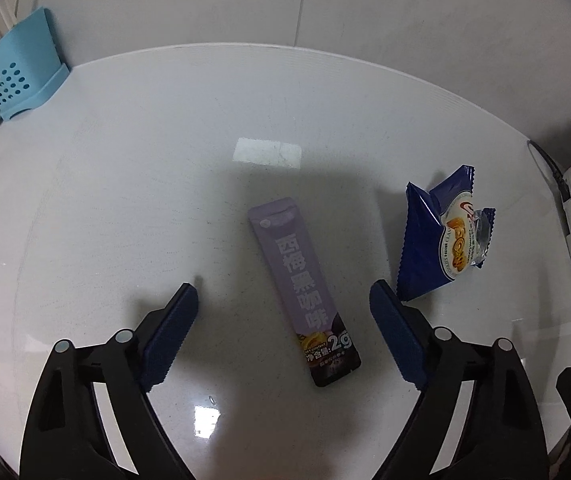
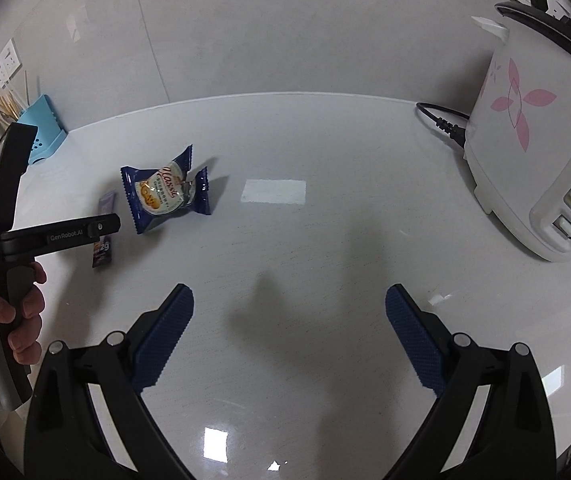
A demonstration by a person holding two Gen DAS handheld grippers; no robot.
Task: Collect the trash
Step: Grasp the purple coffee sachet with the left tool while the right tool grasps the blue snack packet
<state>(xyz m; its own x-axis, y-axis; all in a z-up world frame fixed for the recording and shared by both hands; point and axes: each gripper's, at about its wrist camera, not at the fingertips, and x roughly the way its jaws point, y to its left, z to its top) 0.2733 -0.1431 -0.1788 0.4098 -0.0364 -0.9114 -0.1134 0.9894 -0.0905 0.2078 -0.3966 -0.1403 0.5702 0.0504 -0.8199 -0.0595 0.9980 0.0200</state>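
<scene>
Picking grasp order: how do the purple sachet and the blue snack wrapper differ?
The purple sachet is a narrow strip lying flat; the blue snack wrapper is wider, crumpled and puffed up. The sachet sits between the open left gripper fingers; the wrapper lies outside them. Both rest on the white counter, untouched.

L wrist cam: sits just behind the left gripper (image 1: 283, 300), looks steeply down at the white counter (image 1: 125, 200) from close up, purple sachet (image 1: 303, 290) centred between the fingers, wall at far edge. R wrist cam: behind the right gripper (image 2: 289, 300), further right, tilted less steeply, takes in more counter plus rice cooker (image 2: 533, 152) on the right. Shared: sachet, blue snack wrapper (image 1: 437, 240), blue utensil holder (image 1: 21, 68) far left.
</scene>
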